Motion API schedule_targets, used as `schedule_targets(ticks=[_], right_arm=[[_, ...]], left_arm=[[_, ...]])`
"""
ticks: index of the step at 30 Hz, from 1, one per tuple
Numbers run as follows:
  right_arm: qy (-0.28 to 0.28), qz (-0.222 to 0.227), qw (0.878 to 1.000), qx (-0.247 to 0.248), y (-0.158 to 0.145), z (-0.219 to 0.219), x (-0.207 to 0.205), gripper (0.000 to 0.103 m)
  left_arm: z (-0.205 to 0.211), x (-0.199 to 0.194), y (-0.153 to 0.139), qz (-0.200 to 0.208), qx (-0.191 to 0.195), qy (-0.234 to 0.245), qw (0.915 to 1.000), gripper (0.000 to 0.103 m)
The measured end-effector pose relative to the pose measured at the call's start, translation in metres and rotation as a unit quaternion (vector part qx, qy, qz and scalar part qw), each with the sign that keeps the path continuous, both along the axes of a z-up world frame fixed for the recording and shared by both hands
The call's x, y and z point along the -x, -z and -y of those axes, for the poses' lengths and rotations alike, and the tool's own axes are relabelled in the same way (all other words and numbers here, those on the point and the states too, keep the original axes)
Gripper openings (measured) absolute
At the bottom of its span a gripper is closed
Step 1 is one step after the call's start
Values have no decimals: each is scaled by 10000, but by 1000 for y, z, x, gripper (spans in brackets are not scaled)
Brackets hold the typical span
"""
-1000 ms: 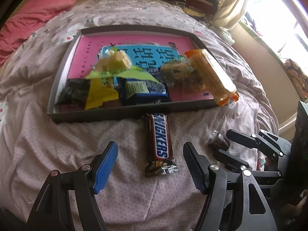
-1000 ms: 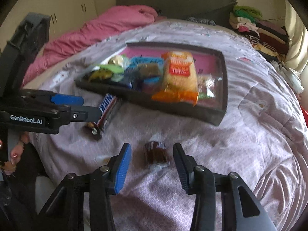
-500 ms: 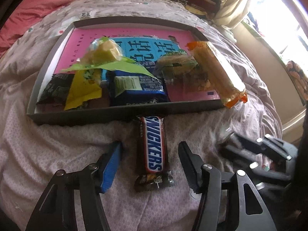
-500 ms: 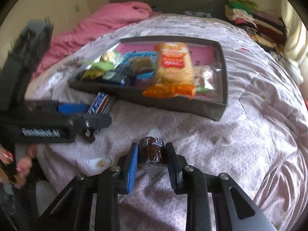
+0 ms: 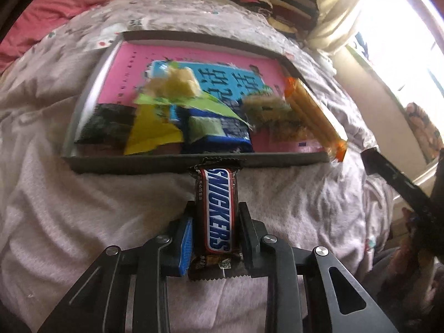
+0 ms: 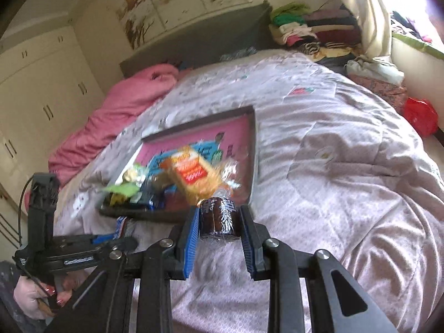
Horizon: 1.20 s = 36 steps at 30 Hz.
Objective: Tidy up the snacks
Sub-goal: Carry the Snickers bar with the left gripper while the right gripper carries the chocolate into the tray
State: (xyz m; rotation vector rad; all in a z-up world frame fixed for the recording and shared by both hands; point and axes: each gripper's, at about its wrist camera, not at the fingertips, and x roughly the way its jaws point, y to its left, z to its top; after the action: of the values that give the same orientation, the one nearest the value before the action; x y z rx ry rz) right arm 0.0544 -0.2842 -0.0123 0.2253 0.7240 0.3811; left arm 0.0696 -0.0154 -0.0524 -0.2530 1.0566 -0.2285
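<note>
So the left gripper (image 5: 215, 238) is closing in on a Snickers bar (image 5: 217, 211), jaws narrow now, with the bar sitting lengthwise right between the blue pad and the black one. The pads look like they're touching the wrapper on both sides, and the bar's far end is butting up against the near wall of the grey tray (image 5: 138, 163) while the rest is lying on the bedspread (image 5: 69, 216). The right gripper (image 6: 220, 222) is doing its own thing: it's clamped down nearly all the way on a small dark brown wrapped snack (image 6: 219, 219) with silvery print, and that snack is sitting up off the bedspread, pinched between the fingers, just in front of the tray's near corner in the right wrist view. Inside the tray there's already a pile: a long orange pack of crackers (image 5: 316, 116) leaning over the right wall, a yellow packet (image 5: 152, 136), a dark blue packet (image 5: 222, 136), a black packet (image 5: 106, 125) at the left, a pale yellow wrapped thing (image 5: 177, 83) on top and a bright green strip across the middle. They're all lying on a pink and blue printed sheet lining the tray floor. From the right wrist camera you can also see the left gripper's body low at the left with a hand (image 6: 36, 297) wrapped around its grip. It's all a bit motion-blurred, so the smaller labels aren't readable.
</note>
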Motion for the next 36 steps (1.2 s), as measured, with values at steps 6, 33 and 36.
schedule_targets(ticks=[6,33,36], right_arm=[[173,188,9996,-84,-7,7,-7,29],[-58,34,9994,344,12,-31,-43,28],[-85,81,9992,371,13,-35,-47,27]], left_arm=[[-25,10,-34,409,-6,-293,9987,30],[-77,-36,-30,675,-201,-1013,9924,30],[-74,-40,-30,687,-187,-980,9926,30]])
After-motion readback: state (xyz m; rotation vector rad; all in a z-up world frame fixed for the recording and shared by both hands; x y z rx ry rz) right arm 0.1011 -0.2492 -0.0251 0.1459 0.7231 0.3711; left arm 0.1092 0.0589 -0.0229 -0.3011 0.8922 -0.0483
